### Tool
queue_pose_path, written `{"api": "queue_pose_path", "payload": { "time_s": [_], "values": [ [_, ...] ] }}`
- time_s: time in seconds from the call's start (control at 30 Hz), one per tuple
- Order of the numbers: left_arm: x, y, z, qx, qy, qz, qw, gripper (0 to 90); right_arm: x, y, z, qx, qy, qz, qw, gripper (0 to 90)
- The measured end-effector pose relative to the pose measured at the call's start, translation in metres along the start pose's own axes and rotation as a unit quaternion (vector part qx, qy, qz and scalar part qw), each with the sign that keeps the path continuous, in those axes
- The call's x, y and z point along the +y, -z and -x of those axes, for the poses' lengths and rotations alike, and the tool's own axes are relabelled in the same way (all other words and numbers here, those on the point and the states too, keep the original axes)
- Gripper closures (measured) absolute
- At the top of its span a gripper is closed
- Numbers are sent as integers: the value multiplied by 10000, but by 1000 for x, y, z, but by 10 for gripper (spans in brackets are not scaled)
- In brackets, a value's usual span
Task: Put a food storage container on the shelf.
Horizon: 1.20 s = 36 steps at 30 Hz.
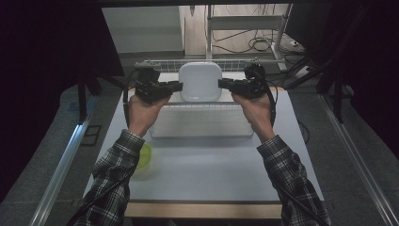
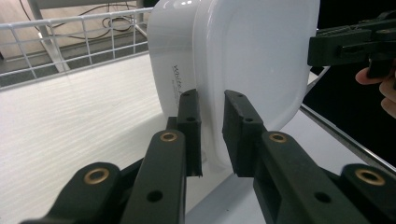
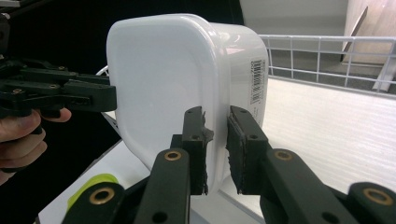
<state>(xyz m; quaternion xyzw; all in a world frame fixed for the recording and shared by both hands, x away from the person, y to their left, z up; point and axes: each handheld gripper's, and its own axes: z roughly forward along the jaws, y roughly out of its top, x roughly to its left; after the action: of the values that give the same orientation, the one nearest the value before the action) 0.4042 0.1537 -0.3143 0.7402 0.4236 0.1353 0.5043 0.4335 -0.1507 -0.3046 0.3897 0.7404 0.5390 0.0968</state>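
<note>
A white square plastic tub [image 1: 200, 81] is held up on its side over the back of the table, between both grippers. My left gripper [image 1: 178, 86] pinches its left rim, and my right gripper [image 1: 221, 84] pinches its right rim. In the left gripper view the tub [image 2: 252, 51] has its rim between my left gripper's [image 2: 212, 126] jaws, with the right gripper [image 2: 345, 44] at the far edge. In the right gripper view my right gripper [image 3: 217, 140] clamps the tub's [image 3: 159, 79] wall, with the left gripper [image 3: 70, 95] and a hand beyond it.
A white wire rack [image 1: 160, 65] runs along the table's back edge. A white ridged tray [image 1: 202, 126] lies below the tub. A yellow-green round item [image 1: 145, 155] lies near the left forearm. Dark drapes stand on both sides.
</note>
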Motion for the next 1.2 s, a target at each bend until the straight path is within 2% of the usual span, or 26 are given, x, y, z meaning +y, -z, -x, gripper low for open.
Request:
{"api": "queue_pose_path", "payload": {
  "time_s": [0.1,0.17,0.23,0.3,0.57,0.77,0.8,0.93,1.03,1.2],
  "values": [
    [-1,-1,0,-14,-26,48,10000,767,0,-1,2,5,-51,-3,10000,767],
    [-1,-2,2,58,-122,65,9999,749,0,-2,2,5,-73,-16,10000,756],
    [0,-3,3,73,-193,88,9997,718,1,-3,2,34,-72,-4,10000,719],
    [0,-3,3,97,-178,112,9997,687,2,-4,1,23,-63,-13,10000,696],
    [4,-11,4,275,-361,203,9988,583,7,-11,-1,-142,103,-21,9998,645],
    [7,-17,4,407,-433,153,9981,540,9,-16,1,-224,129,-48,9997,634],
    [8,-19,4,539,-532,59,9971,529,8,-18,1,-236,141,-82,9996,617],
    [11,-21,4,615,-555,33,9966,492,6,-22,0,-343,266,-143,9990,600],
    [13,-24,4,744,-590,-9,9955,467,6,-24,1,-320,211,-141,9992,574],
    [14,-26,1,736,-582,21,9956,451,8,-25,3,-317,155,-146,9993,553]
  ]
}}
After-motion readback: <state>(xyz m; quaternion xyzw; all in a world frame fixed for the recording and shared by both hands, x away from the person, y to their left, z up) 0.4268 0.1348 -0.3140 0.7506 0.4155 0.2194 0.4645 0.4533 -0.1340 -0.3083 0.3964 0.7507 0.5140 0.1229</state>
